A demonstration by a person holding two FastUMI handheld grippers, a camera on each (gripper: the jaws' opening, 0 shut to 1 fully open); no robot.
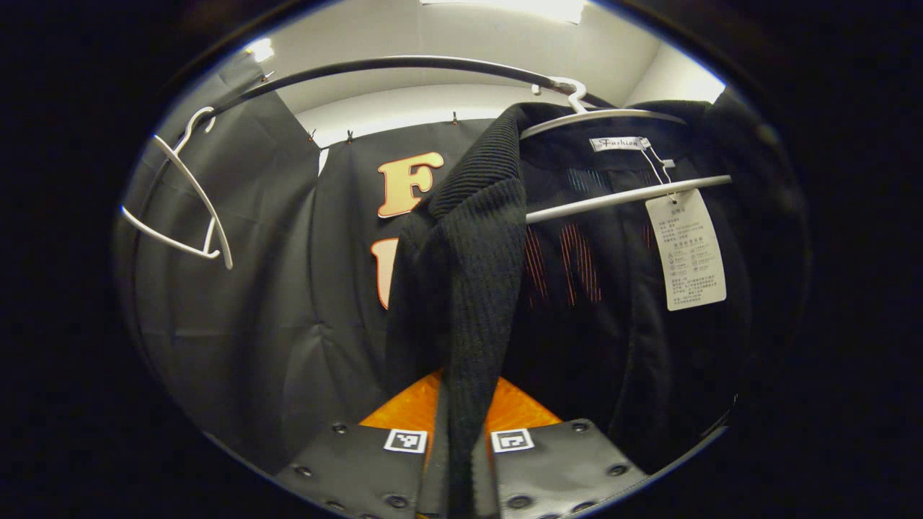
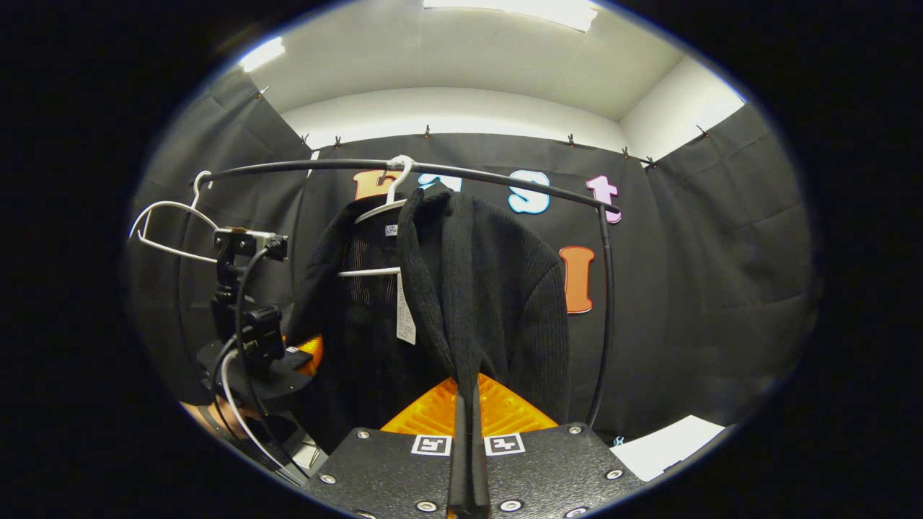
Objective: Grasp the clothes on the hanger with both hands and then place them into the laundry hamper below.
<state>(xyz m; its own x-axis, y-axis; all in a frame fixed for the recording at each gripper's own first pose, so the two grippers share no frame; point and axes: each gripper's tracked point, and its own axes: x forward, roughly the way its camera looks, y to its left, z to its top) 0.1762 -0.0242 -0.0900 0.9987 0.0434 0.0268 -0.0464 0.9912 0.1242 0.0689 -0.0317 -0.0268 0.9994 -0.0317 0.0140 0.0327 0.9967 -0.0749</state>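
- the black knit cardigan (image 2: 497, 303) is the biggest thing in the right gripper view: a coarse ribbed weave, hanging open at the front from a white hanger (image 2: 375, 209) near the middle of the rail (image 2: 505, 176), with a dark lining that carries thin reddish stripes.
- the rail is a dark curved bar that runs from the left end to a bend at its right end, where it turns down into an upright post.
- in the left gripper view the cardigan's (image 1: 469, 274) ribbed front edge falls straight down the middle, and the hanger's (image 1: 613, 194) crossbar shows inside the open front.
- a second, bare white hanger (image 1: 184, 209) hangs at the rail's left end, well apart from the garment.
- a white paper tag (image 1: 685, 249) dangles from the neck label inside the collar.
- the left gripper (image 1: 461, 447) has its fingers closed nearly together, with the knit front edge pinched between them.
- the right gripper (image 2: 467, 461) likewise has its fingers drawn close, clamped on the other front edge, which drops down between them.
- the left gripper (image 2: 252, 360), with cables, sits left of the garment in the right gripper view.
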